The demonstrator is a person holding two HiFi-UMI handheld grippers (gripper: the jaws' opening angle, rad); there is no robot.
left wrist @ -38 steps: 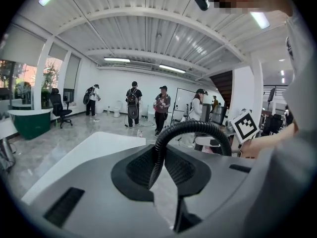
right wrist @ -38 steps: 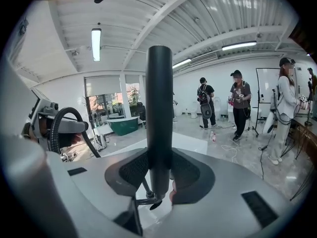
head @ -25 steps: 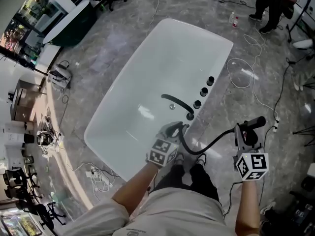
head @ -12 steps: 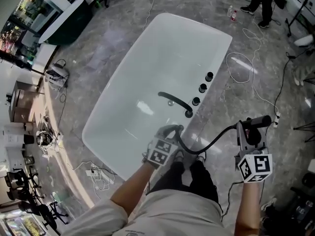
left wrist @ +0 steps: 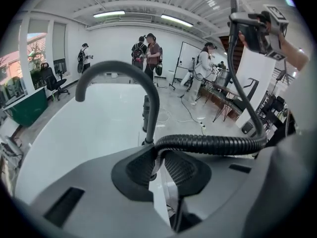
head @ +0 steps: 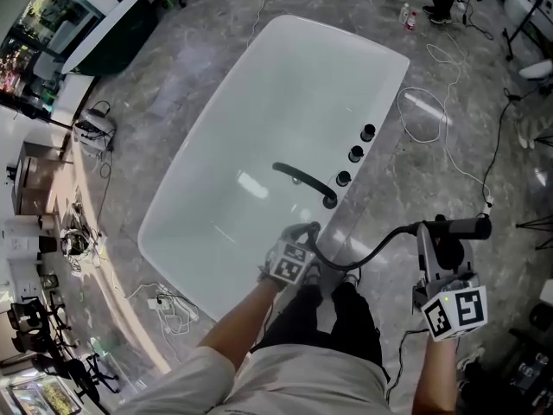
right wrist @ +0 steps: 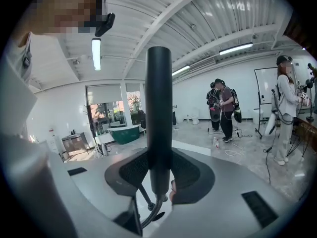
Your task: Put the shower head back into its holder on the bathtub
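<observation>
The black shower head (head: 460,227) is a straight stick; my right gripper (head: 445,239) is shut on it, off the tub's near right side. In the right gripper view its handle (right wrist: 158,118) stands upright between the pads. The ribbed black hose (head: 376,247) runs from it to my left gripper (head: 302,234), which is shut on the hose just above the white bathtub's rim (head: 350,223). In the left gripper view the hose (left wrist: 213,144) bends down between the jaws of that gripper (left wrist: 157,165), close to the black faucet spout (left wrist: 143,83). The hose's lower end is hidden.
Three black knobs (head: 355,154) sit in a row on the tub rim beyond the faucet (head: 302,181). Cables (head: 432,111) lie on the grey floor. Several people (left wrist: 148,51) stand at the far end of the room. My legs are against the tub's near end.
My left gripper has sunk toward the tub rim with the hose in it. The right gripper has kept the shower head in about the same place.
</observation>
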